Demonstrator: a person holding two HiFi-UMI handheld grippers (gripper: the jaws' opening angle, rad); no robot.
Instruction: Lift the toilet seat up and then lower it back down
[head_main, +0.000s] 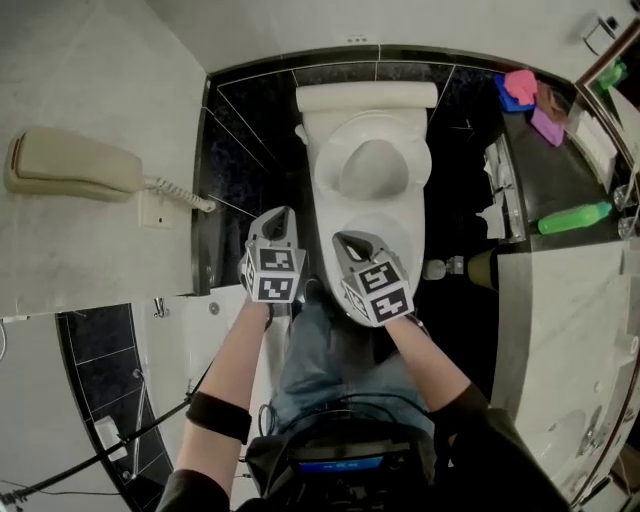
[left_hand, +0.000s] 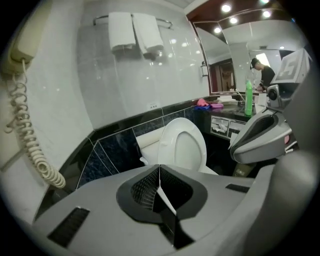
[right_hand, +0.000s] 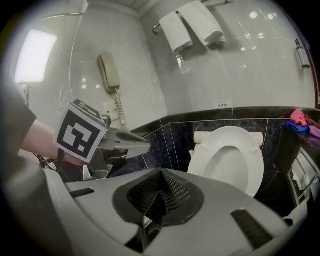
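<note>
Left gripper (left_hand: 159, 171) has its jaws pressed together with nothing in them; same for the right gripper (right_hand: 160, 174), closed and empty; neither touches anything; both forearms reach out side by side, grippers tilted down at the toilet (head_main: 372, 235); the toilet seat (head_main: 370, 165) stands up, leaning back on the tank.

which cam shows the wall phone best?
Head view: whole wall phone plus cord, large and unobstructed. Right gripper view shows it whole but small; left gripper view clips the handset at the frame edge.
</note>
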